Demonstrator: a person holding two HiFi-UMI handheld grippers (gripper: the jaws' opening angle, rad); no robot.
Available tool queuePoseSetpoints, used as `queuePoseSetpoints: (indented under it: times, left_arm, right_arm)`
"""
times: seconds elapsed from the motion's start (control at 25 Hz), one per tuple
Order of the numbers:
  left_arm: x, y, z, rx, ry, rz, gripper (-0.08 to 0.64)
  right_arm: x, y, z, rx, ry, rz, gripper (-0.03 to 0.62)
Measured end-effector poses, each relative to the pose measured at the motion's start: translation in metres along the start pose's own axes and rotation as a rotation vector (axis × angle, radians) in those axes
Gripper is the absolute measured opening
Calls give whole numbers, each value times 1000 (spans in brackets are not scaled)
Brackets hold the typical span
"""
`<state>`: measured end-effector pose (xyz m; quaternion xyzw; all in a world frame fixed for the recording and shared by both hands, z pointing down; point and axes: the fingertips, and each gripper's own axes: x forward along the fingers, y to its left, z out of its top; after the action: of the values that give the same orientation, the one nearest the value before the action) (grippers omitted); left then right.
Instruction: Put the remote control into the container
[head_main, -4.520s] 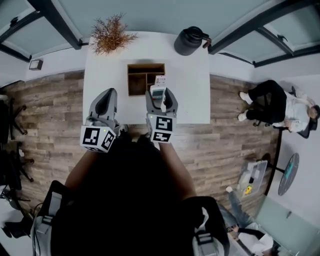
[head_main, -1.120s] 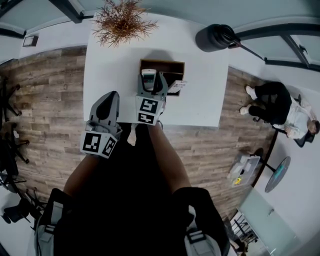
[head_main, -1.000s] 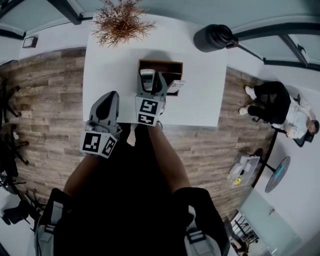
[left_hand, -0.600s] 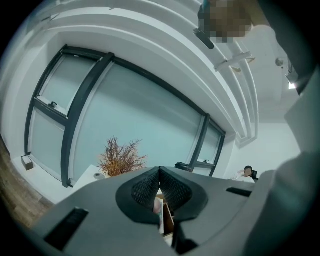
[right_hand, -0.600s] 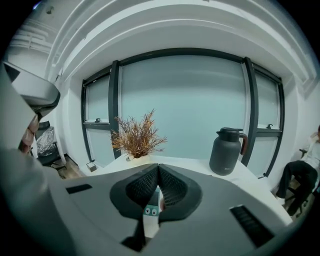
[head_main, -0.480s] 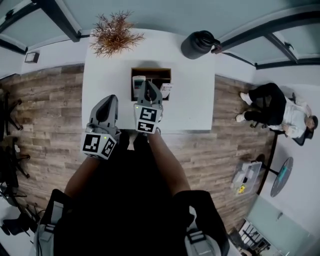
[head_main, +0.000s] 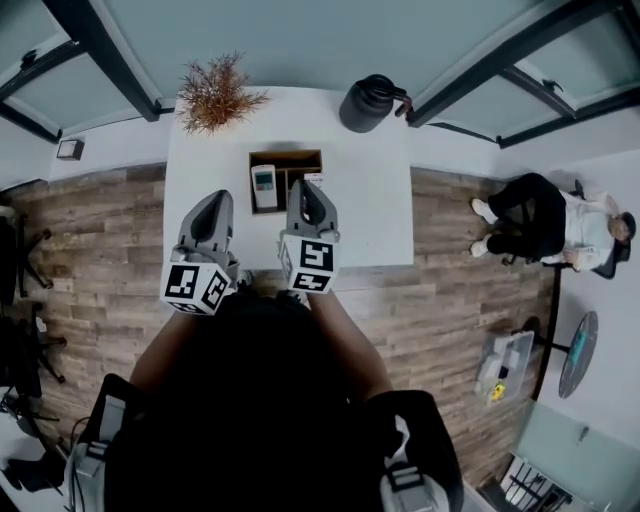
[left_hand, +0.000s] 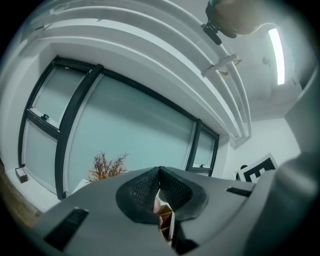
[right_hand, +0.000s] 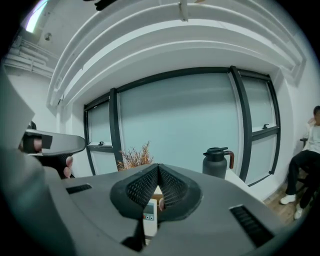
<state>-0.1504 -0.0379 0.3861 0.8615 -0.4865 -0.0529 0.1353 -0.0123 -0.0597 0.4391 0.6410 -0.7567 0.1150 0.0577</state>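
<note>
The remote control (head_main: 263, 188) is lying in the left compartment of the container (head_main: 285, 153) on the table (head_main: 370, 210). Apparently finished, the left claw (head_main: 216, 198) and right claw (head_main: 306, 188) are hovering nearside, both pinched together and empty.

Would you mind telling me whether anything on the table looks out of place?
Nothing stands out: the remote control lies flat in the left compartment of the wooden container, and the dried plant and black jug stand upright.

In the head view my right tongs (head_main: 306, 190) cover the near right compartments of the container (head_main: 272, 158). In the right gripper view only a strip of the remote control (right_hand: 149, 219) shows, its buttons too small to read.
</note>
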Motion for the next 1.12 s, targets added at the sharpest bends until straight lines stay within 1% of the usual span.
queuePoseSetpoints:
  times: [0.12, 0.2, 0.28, 0.44, 0.76, 0.88, 1.12]
  left_arm:
    - [0, -17, 9, 40, -30, -20, 8]
    - [-1, -26, 10, 69, -36, -33, 8]
    - [-2, -29, 8, 82, -35, -34, 8]
    - [-1, -30, 1, 85, -37, -23, 8]
    - [2, -44, -3, 75, -22, -47, 8]
    - [1, -45, -5, 86, -17, -55, 8]
    - [2, -44, -6, 78, -11, -54, 8]
  right_arm:
    - [-23, -10, 10, 15, -41, -3, 5]
    - [-35, -14, 12, 22, -57, -3, 5]
    - [-45, -17, 10, 16, -66, -2, 5]
    - [-58, -21, 2, 12, -58, 12, 3]
    - [-63, -31, -5, 16, -39, 3, 2]
    - [-64, -30, -9, 15, -34, 4, 2]
    - [-64, -32, -13, 19, -25, 1, 2]
